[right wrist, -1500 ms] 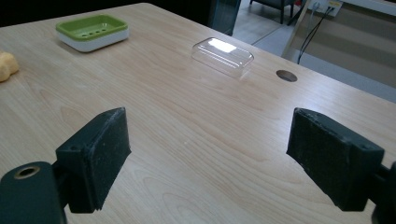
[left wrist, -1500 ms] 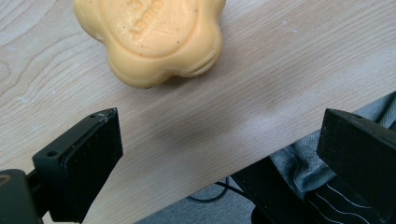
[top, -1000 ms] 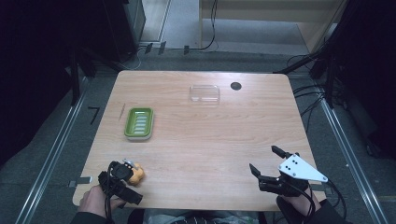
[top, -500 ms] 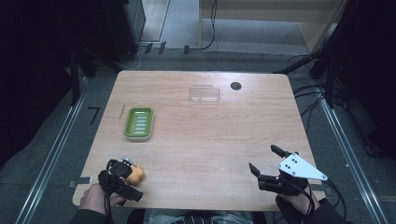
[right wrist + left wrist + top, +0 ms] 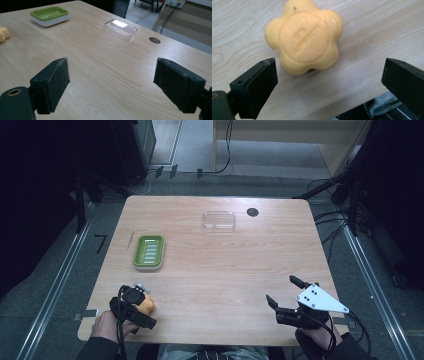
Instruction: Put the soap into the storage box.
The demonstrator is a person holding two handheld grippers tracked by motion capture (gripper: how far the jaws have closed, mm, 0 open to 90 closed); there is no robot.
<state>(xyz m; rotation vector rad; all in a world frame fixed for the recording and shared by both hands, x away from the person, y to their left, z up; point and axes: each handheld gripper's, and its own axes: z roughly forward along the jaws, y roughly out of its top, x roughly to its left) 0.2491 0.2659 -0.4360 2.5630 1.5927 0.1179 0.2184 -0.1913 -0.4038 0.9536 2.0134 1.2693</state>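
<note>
An orange flower-shaped soap (image 5: 304, 37) lies flat on the wooden table near its front left corner, also seen as the soap (image 5: 146, 305). My left gripper (image 5: 329, 82) hovers over it, open, jaws wide apart just short of the soap and not touching it; from above the left gripper (image 5: 134, 304) sits right beside the soap. My right gripper (image 5: 284, 292) is open near the front right edge with nothing between its fingers, pointing across the table. A green soap dish (image 5: 148, 252) on a white base sits at the left middle, seen too as the dish (image 5: 50, 15).
A clear plastic lid (image 5: 219, 220) lies at the back centre, also the lid (image 5: 120, 29). A round cable hole (image 5: 252, 212) is beside it. The table's front edge (image 5: 210, 341) runs close to both hands. Dark cabinets and cables surround the table.
The left gripper has shifted slightly down and toward the front edge beside the soap. The right gripper has barely moved.
</note>
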